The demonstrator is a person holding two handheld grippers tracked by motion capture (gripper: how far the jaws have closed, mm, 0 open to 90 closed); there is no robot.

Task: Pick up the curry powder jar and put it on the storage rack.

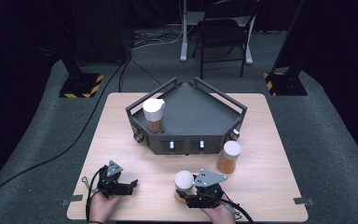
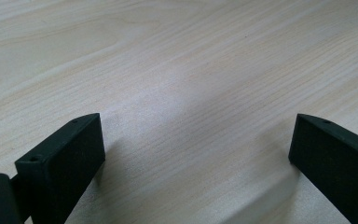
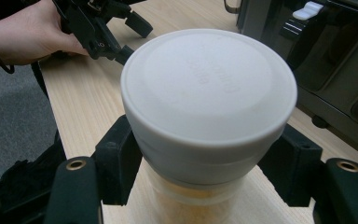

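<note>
high view, worktop: pale wooden worktop (image 1: 270, 140) carrying a dark five-sided tray (image 1: 191, 114) toward its far edge, with low rails and two small white latches on the front wall.
high view, jars: one white-capped jar (image 1: 154, 115) stands inside the tray at its left corner; a second jar (image 1: 229, 157) stands on the worktop just in front of the tray's right front corner; a third jar (image 1: 184, 184) sits near the front edge, in the right gripper (image 1: 200, 193).
high view, left gripper: left gripper (image 1: 114, 182) rests low near the front left corner, well apart from every jar.
left gripper view, fingers: both black fingers (image 2: 63, 163) are spread wide over bare wood, with nothing between them.
right gripper view, fingers: the fingers (image 3: 116, 161) sit on either side of the held jar (image 3: 209, 107) just under its white cap (image 3: 205, 79), seemingly pressed against it; orange powder shows below.
right gripper view, background: the person's other hand (image 3: 28, 35) and its gripper lie farther along the worktop.
risk, grip: a judgement: the hold is high, by the cap, so the jar could swing or slip if lifted fast.
risk, path: carried toward the tray, it could clip the rail or knock the second jar.
</note>
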